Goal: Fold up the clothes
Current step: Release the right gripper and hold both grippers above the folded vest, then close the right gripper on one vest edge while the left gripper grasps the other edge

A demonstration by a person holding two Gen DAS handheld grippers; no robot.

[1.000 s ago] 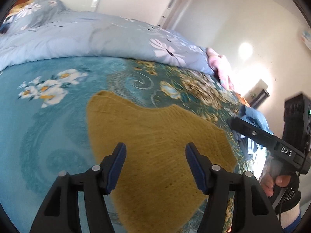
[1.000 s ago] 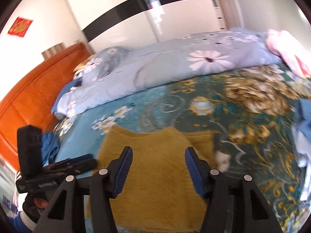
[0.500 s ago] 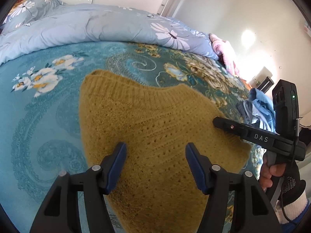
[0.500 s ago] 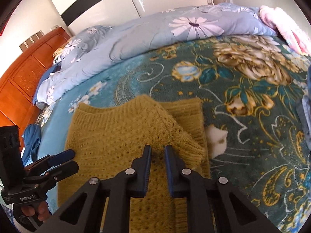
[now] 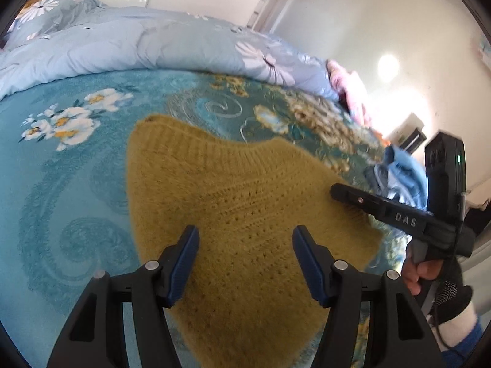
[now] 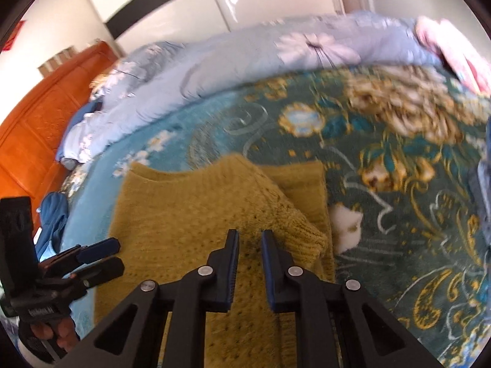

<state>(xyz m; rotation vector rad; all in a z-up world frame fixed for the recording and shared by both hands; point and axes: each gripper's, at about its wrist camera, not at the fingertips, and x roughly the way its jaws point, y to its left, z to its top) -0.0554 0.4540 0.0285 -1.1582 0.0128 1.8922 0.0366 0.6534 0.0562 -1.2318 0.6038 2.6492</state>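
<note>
A mustard knit sweater (image 5: 230,190) lies flat on the teal floral bedspread (image 5: 61,168), neckline away from me. In the right wrist view the sweater (image 6: 184,214) has one sleeve (image 6: 294,184) folded in along its right side. My right gripper (image 6: 250,239) stands narrow at that folded edge with knit fabric filling the gap; its jaws are opening slightly. In the left wrist view the right gripper (image 5: 334,190) rests on the sweater's right side. My left gripper (image 5: 245,245) hovers open over the sweater's near part, nothing between its pads. The left gripper (image 6: 101,254) shows at the sweater's left edge.
A light blue flowered duvet (image 5: 153,46) is bunched along the far side of the bed. A pink cloth (image 5: 346,89) and blue clothes (image 5: 402,168) lie at the right edge. An orange wooden headboard (image 6: 36,122) and a blue garment (image 6: 52,214) are at the left.
The right gripper has come down onto the sweater and its jaws went from wide apart to a narrow gap on the knit. The left gripper stays open and has barely shifted.
</note>
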